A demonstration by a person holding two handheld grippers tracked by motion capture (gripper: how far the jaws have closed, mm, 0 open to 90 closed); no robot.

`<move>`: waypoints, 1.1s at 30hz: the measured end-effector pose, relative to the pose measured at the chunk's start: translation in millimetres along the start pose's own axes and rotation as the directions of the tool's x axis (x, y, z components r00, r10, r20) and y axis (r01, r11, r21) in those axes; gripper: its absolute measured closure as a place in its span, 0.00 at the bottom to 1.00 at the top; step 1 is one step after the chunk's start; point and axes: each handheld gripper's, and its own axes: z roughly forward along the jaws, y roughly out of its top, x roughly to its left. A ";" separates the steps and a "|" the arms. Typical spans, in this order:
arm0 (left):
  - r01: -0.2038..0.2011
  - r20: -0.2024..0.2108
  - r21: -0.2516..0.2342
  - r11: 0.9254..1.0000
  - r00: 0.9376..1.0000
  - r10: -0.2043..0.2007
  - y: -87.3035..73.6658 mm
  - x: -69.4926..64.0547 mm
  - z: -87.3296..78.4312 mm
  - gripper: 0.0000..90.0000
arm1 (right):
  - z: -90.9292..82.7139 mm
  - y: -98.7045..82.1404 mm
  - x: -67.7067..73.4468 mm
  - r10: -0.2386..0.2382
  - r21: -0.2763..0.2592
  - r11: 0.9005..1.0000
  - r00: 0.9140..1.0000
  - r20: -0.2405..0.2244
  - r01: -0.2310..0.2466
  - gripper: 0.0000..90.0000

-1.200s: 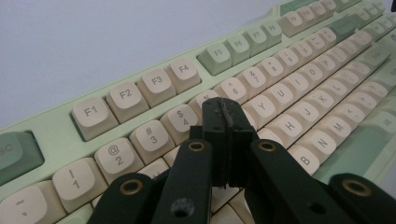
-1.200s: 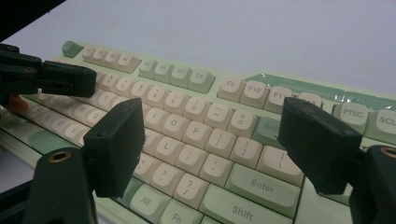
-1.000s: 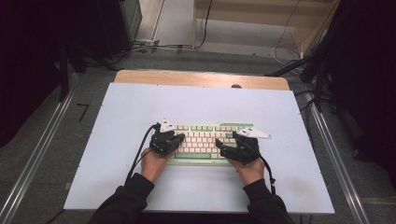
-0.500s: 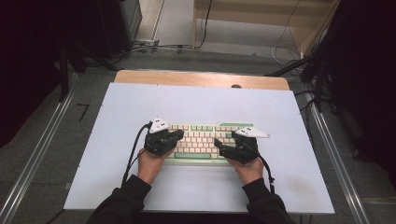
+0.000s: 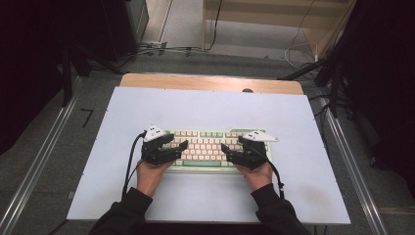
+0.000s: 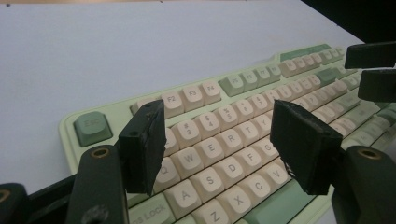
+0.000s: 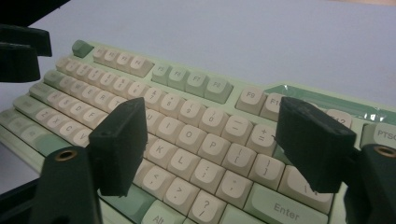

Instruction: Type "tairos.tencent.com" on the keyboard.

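Jaws of the left gripper (image 5: 182, 145) have just been opening and the right gripper (image 5: 225, 148) also gapes, both empty over the keyboard (image 5: 208, 147), so lower one tip squarely onto a single key.

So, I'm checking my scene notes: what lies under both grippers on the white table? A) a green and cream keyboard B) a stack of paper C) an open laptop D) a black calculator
A: the left gripper and the right gripper both hang over a green and cream keyboard, whose lettered keys show between the open jaws in both gripper views.
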 end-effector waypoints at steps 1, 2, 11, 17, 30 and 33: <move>0.002 -0.003 -0.002 1.000 1.000 -0.002 -0.7 1.6 -1.0 0.40 | 0.8 0.3 0.5 -0.001 0.002 1.000 1.000 -0.001 0.001 0.30; 0.009 -0.005 -0.006 1.000 1.000 -0.009 -1.4 2.5 -1.9 0.40 | 1.7 0.5 1.0 -0.003 0.004 1.000 1.000 -0.001 0.003 0.32; 0.017 -0.023 -0.008 1.000 1.000 -0.017 -5.4 6.6 -9.5 0.40 | 9.3 1.6 3.5 -0.026 0.025 0.999 0.999 -0.027 0.027 0.69; 0.017 -0.032 -0.008 1.000 0.999 -0.018 -7.9 8.2 -13.8 0.40 | 15.1 2.8 3.7 -0.030 0.048 0.998 0.999 -0.017 0.031 0.95; 0.032 -0.052 -0.013 0.999 0.998 -0.033 -12.4 12.0 -21.4 0.40 | 29.2 4.4 9.7 -0.050 0.110 0.992 0.998 -0.039 0.054 0.97; 0.033 -0.052 -0.015 0.999 0.998 -0.034 -12.6 12.5 -22.2 0.40 | 32.4 4.4 10.4 -0.054 0.127 0.990 0.998 -0.042 0.059 0.98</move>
